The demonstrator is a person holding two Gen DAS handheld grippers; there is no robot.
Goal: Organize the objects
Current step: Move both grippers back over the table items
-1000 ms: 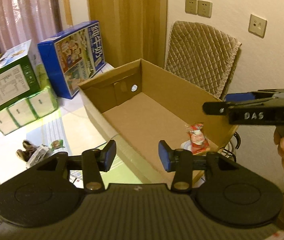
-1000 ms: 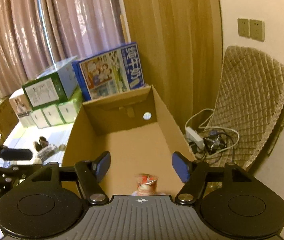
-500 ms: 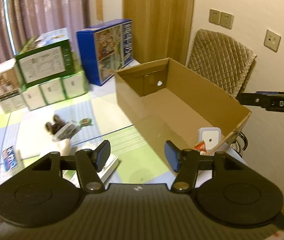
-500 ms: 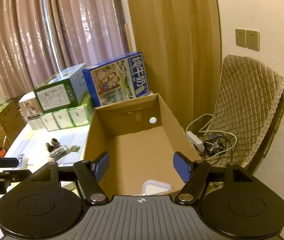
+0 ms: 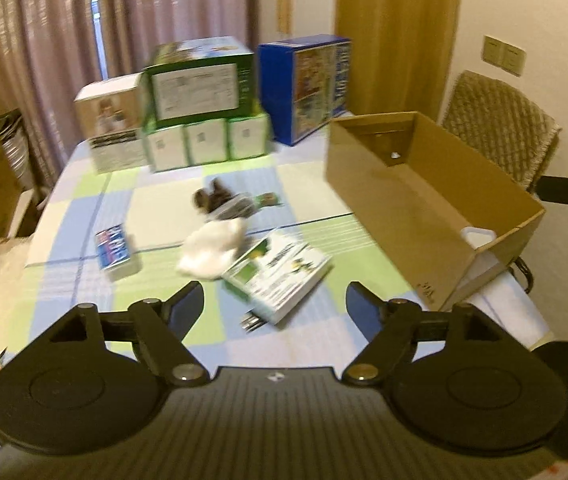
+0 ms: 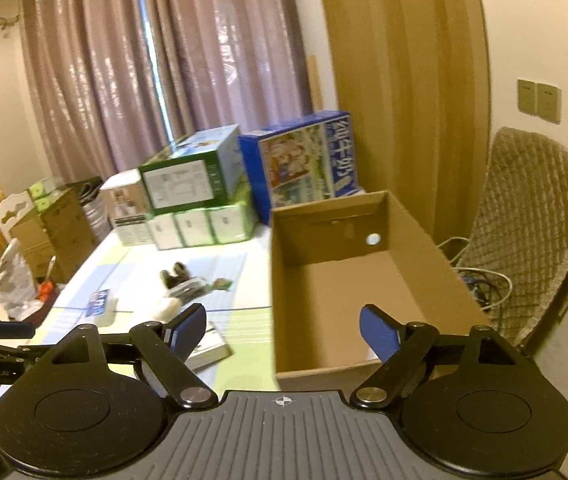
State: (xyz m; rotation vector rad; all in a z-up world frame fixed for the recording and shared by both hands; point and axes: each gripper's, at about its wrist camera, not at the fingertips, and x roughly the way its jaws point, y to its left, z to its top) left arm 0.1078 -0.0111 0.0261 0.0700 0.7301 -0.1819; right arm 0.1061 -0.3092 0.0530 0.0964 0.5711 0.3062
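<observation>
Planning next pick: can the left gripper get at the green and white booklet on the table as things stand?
Probably yes. The left gripper is open and empty, and the green and white booklet lies flat just ahead of its fingers. Only the white cloth touches its far corner; the near edge looks free.

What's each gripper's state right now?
Left gripper: open, holding nothing.
Right gripper: open, holding nothing.
</observation>
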